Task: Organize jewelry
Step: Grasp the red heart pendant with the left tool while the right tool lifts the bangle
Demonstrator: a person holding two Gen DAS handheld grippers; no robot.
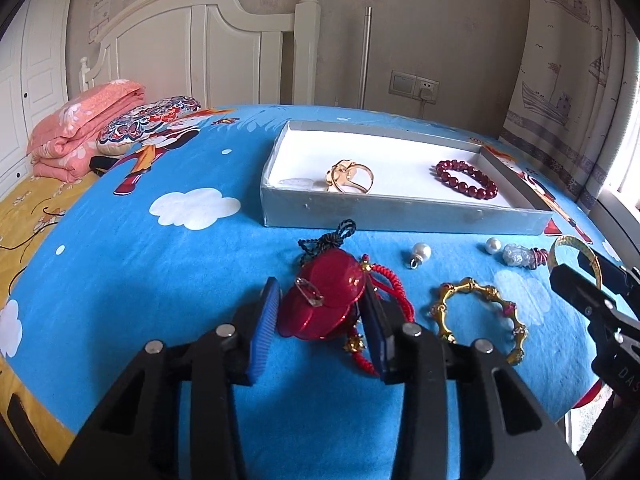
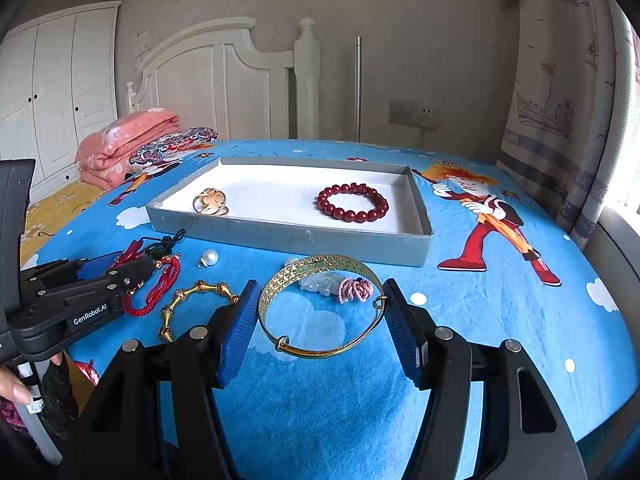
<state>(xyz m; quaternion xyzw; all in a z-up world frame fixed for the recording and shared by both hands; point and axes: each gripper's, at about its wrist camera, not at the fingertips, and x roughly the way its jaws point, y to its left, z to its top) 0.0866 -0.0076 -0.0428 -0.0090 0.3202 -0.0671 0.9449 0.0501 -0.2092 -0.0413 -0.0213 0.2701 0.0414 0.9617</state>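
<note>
The left gripper (image 1: 322, 312) clamps the red disc pendant (image 1: 320, 300); the right gripper (image 2: 320, 320) clasps the gold bangle (image 2: 320, 308) (gray box (image 2: 280, 236) at twelve o'clock).

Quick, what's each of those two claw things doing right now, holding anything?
Left gripper: closed on the red disc pendant.
Right gripper: closed on the gold bangle.

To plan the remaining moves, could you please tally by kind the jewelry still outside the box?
Gold bracelets (bamboo-link, bangle): 2
Pearls: 2
Corded pendants (red disc, jade): 2
Total: 6
</note>
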